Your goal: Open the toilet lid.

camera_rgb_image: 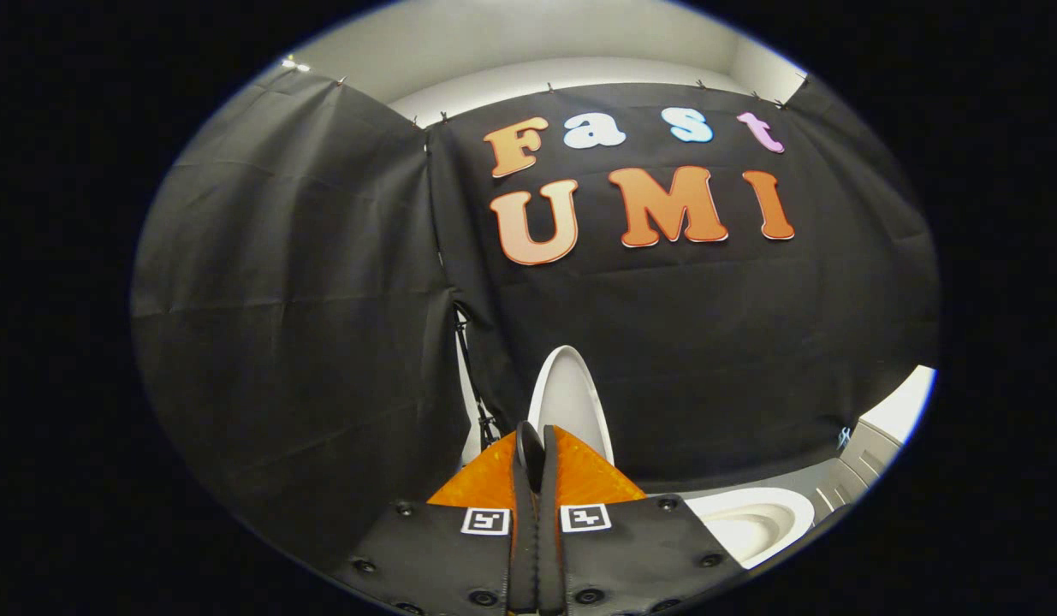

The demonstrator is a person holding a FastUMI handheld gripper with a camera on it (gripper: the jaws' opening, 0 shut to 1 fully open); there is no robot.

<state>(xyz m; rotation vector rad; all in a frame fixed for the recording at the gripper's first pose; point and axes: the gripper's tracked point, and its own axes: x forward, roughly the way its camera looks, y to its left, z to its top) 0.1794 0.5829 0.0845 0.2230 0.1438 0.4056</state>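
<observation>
While the tongs (538,445) point forward with fingers pressed together and nothing between them, the toilet lid (571,402) stands raised just beyond the tips, at 12 o'clock from them, near upright against the black cloth wall (305,325). Toilet bowl (755,524) sits open at 4 o'clock. Judged: lid looks like rigid, smooth plastic, light but slippery, swinging on a rear hinge; best taken at the free front rim, thin edge between the fingers. Task appears about done.

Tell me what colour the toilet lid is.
White. The toilet lid stands raised just beyond the closed gripper, shown best in the gripper view.
</observation>
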